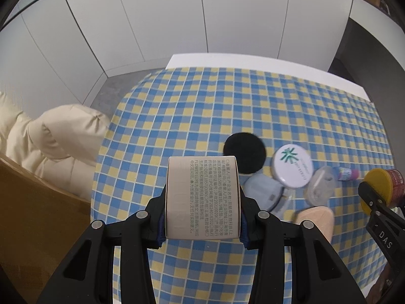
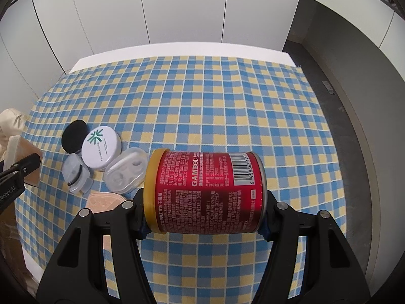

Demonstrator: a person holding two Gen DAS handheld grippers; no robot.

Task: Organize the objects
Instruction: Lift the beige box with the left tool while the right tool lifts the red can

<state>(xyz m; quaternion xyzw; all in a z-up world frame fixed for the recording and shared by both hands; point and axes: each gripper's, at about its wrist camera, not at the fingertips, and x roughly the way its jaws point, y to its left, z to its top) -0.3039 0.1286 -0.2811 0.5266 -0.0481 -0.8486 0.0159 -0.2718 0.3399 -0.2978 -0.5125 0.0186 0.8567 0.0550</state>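
My left gripper [image 1: 202,224] is shut on a beige carton [image 1: 202,197] with small printed text, held above the checked tablecloth [image 1: 202,106]. My right gripper [image 2: 203,221] is shut on a red can [image 2: 210,192] with a yellow lid, lying sideways between the pads, also off the cloth. That red can [image 1: 387,187] and the right gripper's finger show at the right edge of the left wrist view. On the cloth lie a black round pad [image 2: 74,135], a white round tin [image 2: 101,148] with a green mark, and clear plastic cases [image 2: 126,173].
A pink flat packet [image 2: 106,201] lies near the cases. A small colourful bottle [image 1: 345,173] rests right of the tin. A brown cardboard box [image 1: 38,215] and cream cushions [image 1: 55,136] sit left of the table. White cabinet doors [image 2: 184,7] stand behind.
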